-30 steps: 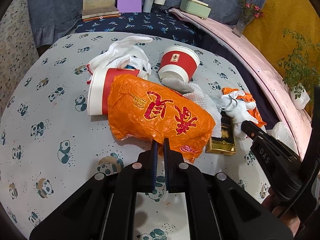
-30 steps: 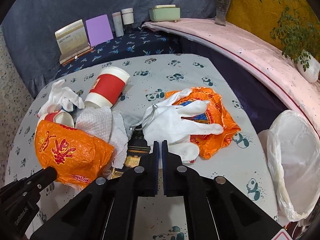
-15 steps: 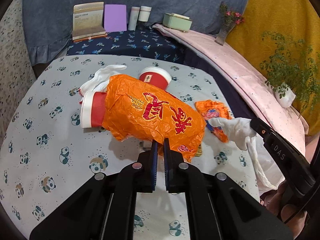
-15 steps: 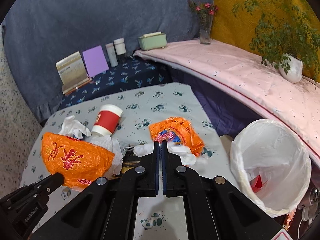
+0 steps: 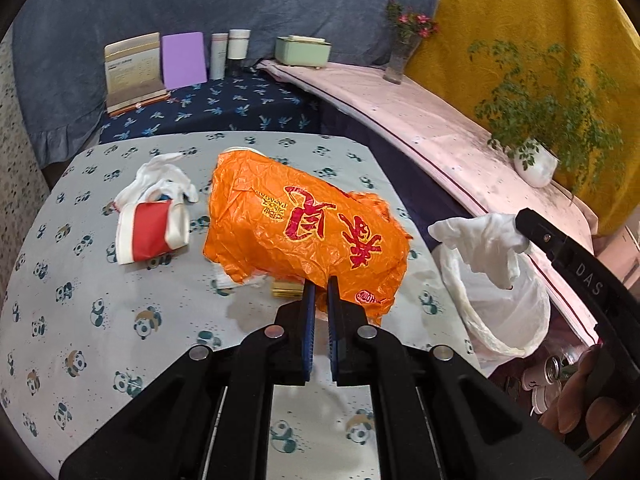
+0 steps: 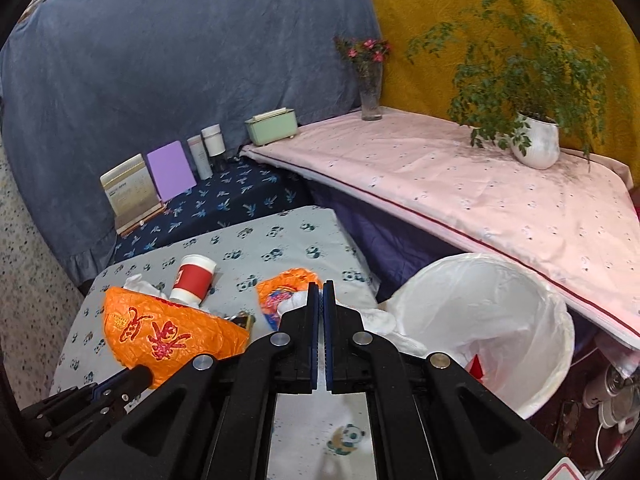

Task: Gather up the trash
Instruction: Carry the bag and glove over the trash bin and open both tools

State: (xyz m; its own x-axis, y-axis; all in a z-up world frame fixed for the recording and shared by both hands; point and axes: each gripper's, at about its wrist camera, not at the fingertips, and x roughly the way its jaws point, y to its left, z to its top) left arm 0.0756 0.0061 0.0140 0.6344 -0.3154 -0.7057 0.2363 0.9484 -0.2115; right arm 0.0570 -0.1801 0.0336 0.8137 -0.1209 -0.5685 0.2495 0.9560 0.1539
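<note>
My left gripper (image 5: 319,286) is shut on a crumpled orange plastic bag (image 5: 304,236) with red characters and holds it above the panda-print table (image 5: 100,320). The bag also shows in the right wrist view (image 6: 168,328). My right gripper (image 6: 319,292) is shut on a white glove (image 5: 484,240), which hangs over the rim of a white-lined trash bin (image 6: 500,320) at the table's right edge. In the right wrist view the glove (image 6: 384,322) droops beside the fingers.
On the table lie a fallen red paper cup (image 5: 150,232), another white glove (image 5: 164,176), a gold box (image 5: 286,288), an upright red cup (image 6: 194,280) and a second orange bag (image 6: 284,292). A pink-covered ledge (image 6: 460,184) with a potted plant runs behind the bin.
Both grippers rose and pulled back. The left lifted the orange bag off the table. The right carried the white glove rightward to the bin's rim.
</note>
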